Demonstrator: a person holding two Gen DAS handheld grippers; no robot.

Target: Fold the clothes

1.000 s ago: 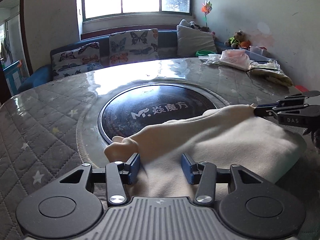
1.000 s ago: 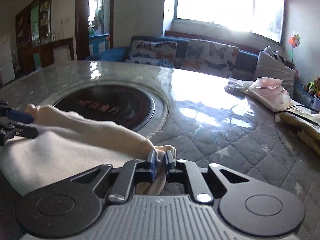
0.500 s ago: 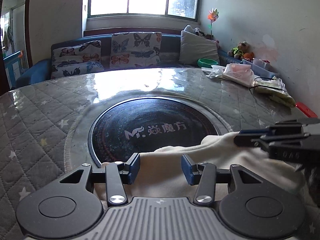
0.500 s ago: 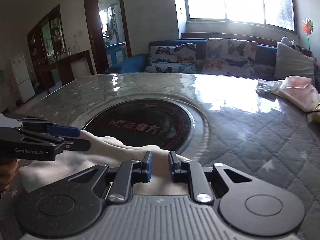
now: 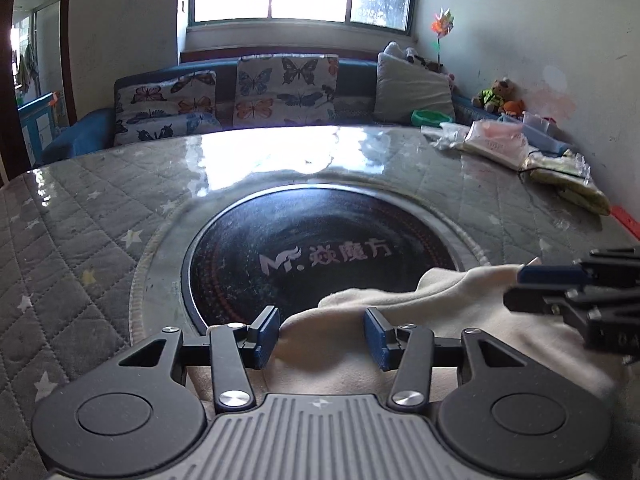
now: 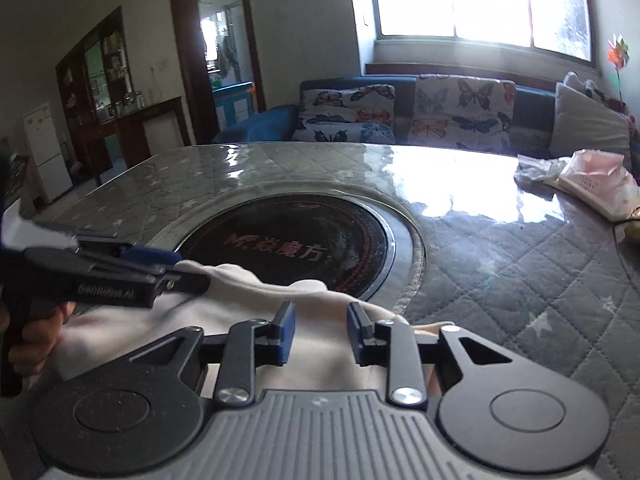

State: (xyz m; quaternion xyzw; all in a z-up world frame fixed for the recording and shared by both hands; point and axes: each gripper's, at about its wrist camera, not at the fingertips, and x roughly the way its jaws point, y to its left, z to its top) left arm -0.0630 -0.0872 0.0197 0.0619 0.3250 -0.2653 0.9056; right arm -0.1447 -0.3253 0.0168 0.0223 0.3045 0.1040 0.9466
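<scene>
A cream garment (image 5: 440, 320) lies folded on the quilted table (image 5: 100, 220), its far edge overlapping the near rim of the round black hotplate (image 5: 320, 248), which bears a logo "M" and Chinese characters. The left gripper (image 5: 320, 332) stands open over the cloth near the hotplate's rim, pads clear of it. The right gripper (image 6: 318, 332) is opening, cloth beneath but not pinched. The left gripper's side reads roughly "GenRobot.AI".

You had open table (image 5: 100, 216) ahead and to the left; bags (image 5: 496, 142) crowded the far right corner, and the cloth (image 5: 420, 312) lay underneath.
</scene>
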